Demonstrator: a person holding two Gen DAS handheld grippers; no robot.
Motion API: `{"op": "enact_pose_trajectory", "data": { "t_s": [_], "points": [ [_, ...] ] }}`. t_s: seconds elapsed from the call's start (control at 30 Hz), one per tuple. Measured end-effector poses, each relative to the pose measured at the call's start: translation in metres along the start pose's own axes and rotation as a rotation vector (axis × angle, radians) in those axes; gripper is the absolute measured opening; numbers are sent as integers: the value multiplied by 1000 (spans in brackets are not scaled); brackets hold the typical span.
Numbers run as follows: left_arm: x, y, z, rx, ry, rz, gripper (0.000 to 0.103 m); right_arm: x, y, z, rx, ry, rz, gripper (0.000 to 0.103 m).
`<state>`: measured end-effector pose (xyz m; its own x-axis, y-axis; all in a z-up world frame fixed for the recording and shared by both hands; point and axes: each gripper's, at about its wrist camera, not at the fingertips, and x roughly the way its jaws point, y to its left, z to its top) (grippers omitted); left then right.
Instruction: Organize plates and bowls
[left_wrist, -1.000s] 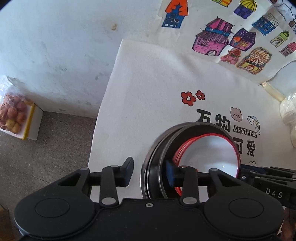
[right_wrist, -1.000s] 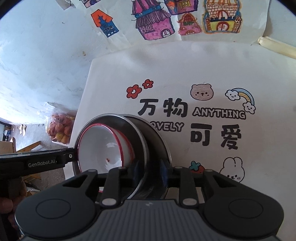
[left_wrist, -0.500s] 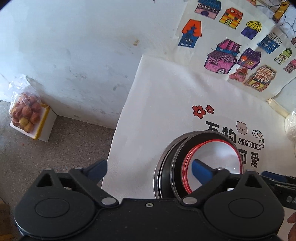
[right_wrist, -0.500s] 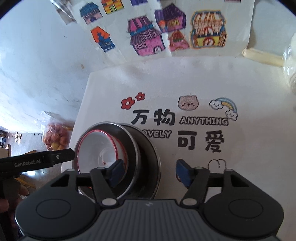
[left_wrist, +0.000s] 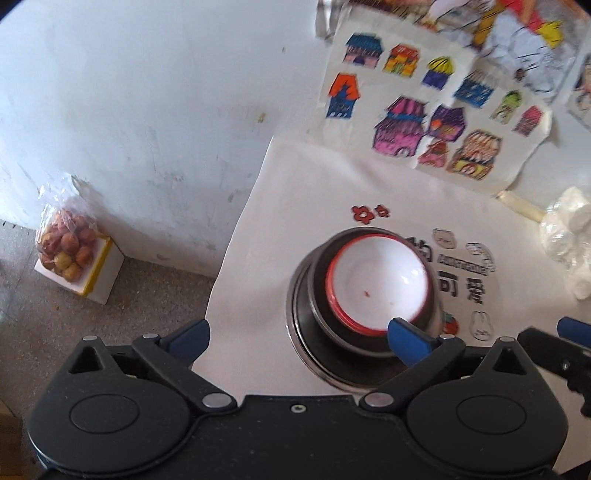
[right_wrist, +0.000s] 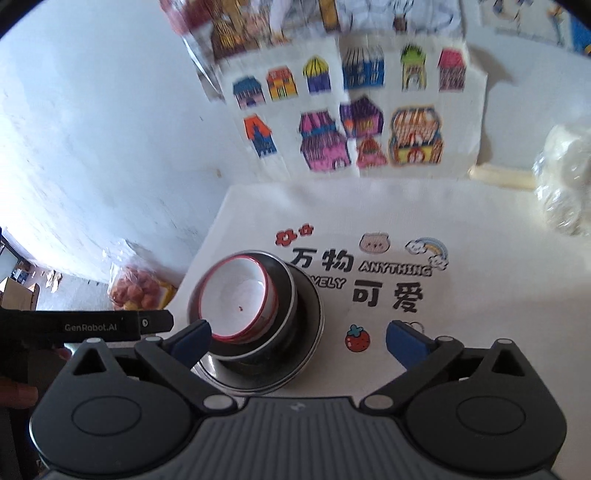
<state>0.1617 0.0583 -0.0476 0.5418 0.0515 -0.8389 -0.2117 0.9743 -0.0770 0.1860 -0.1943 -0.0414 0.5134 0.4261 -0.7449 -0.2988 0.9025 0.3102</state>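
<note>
- Sitting on your white printed cloth (right_wrist: 480, 221): white red-rimmed bowl (left_wrist: 380, 280) nested in steel bowl (left_wrist: 321, 314).
- Your left gripper (left_wrist: 299, 338): spread wide, empty.
- Your right gripper (right_wrist: 299, 338): jaws opening, gripping nothing.

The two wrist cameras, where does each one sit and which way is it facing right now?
Left wrist view: sits on the left gripper, looking down over its open jaws at the stacked bowls from their left; the right gripper's tip shows at right.
Right wrist view: sits on the right gripper, jaws opening and holding nothing, looking down from the stack's right; the left gripper and a hand show at left.
Shared: the stack, printed cloth, house drawings, bagged fruit.
</note>
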Motion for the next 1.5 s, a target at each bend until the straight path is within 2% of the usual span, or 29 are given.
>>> {"op": "enact_pose_trajectory", "data": {
  "t_s": [0.23,0.4,0.53,0.77,0.87,1.0,1.2,1.5],
  "points": [
    [-51,-1,-39,7,-88,-18,102,-52,7,-29,-33,-160,-73,103],
    [-80,4,-60,46,-169,-27,102,-79,13,-50,-32,-196,-93,103],
    [-92,13,-67,61,-214,-66,102,-96,20,-66,-48,-218,-117,103],
    [-94,41,-77,170,-228,-136,102,-114,40,-88,24,-276,-192,103],
    [-94,60,-80,231,-203,-193,102,-111,59,-107,82,-287,-234,103],
    [-103,80,-80,272,-226,-258,102,-108,91,-129,135,-298,-281,103],
    [-107,97,-81,282,-211,-333,102,-117,128,-146,145,-303,-311,103],
    [-109,102,-90,323,-220,-377,102,-128,146,-162,183,-296,-332,103]
  ]
}}
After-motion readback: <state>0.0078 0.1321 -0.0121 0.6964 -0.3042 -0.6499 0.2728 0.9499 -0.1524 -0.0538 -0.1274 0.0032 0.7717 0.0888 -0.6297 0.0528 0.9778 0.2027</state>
